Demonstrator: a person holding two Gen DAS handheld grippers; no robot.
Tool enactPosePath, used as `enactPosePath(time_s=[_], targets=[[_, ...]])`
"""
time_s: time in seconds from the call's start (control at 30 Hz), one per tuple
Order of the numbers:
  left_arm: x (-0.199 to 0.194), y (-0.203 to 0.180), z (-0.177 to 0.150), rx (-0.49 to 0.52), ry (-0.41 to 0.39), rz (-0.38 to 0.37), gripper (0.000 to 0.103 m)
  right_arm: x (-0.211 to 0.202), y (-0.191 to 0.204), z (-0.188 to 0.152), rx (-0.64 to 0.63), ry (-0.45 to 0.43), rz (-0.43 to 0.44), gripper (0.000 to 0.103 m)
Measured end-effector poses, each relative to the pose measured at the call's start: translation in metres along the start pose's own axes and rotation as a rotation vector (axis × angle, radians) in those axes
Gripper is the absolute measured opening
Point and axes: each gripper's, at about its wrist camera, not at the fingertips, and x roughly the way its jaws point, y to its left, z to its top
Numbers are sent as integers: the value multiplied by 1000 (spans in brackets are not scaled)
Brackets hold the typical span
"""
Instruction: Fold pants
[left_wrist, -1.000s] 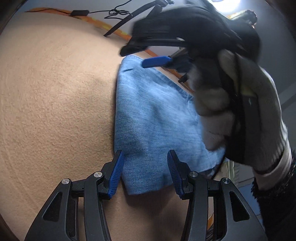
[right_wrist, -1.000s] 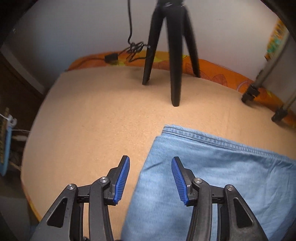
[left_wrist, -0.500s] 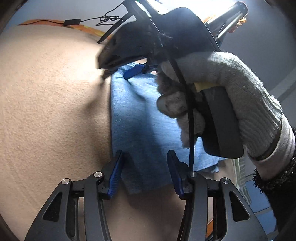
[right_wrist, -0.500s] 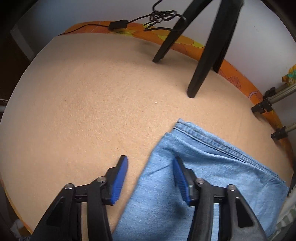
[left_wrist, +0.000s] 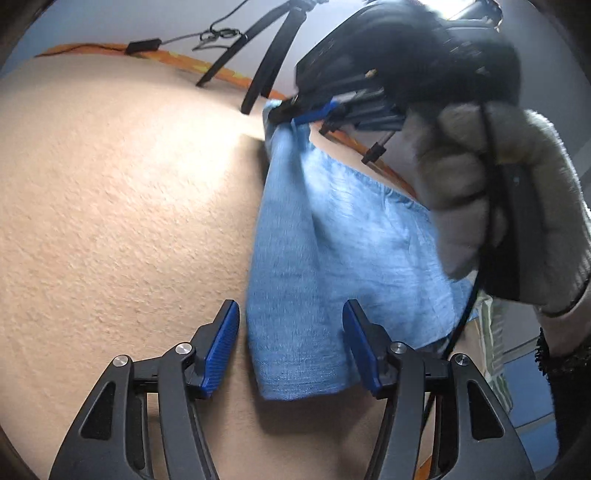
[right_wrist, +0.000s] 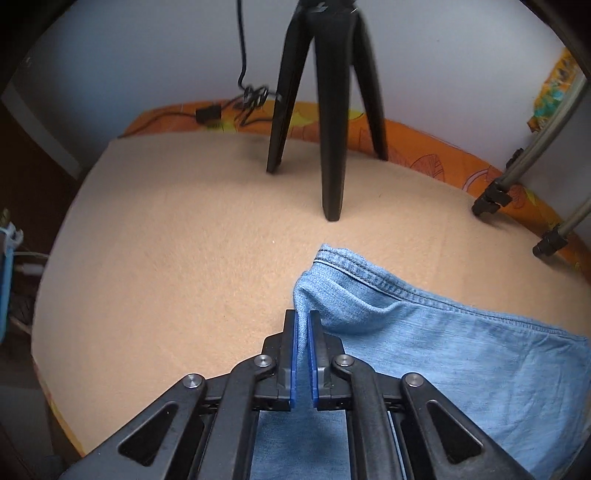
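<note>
The light blue denim pants, already folded into a compact panel, lie on the tan fleece-covered table. The right tongs have just closed and now pinch the far left corner by the stitched hem, lifting it slightly, probably to carry that end over. The left tongs, just widened, straddle the near corner without pressing, ready to take hold.
</note>
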Motion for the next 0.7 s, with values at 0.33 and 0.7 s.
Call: enactPosePath(time_s=[0.33, 0.7], targets=[[-22, -30, 2, 85, -119, -91, 16, -50, -38, -6, 83, -89, 109, 2], [-40, -99, 18, 223, -178, -201, 15, -121, -107, -13, 193, -225, 209, 2]])
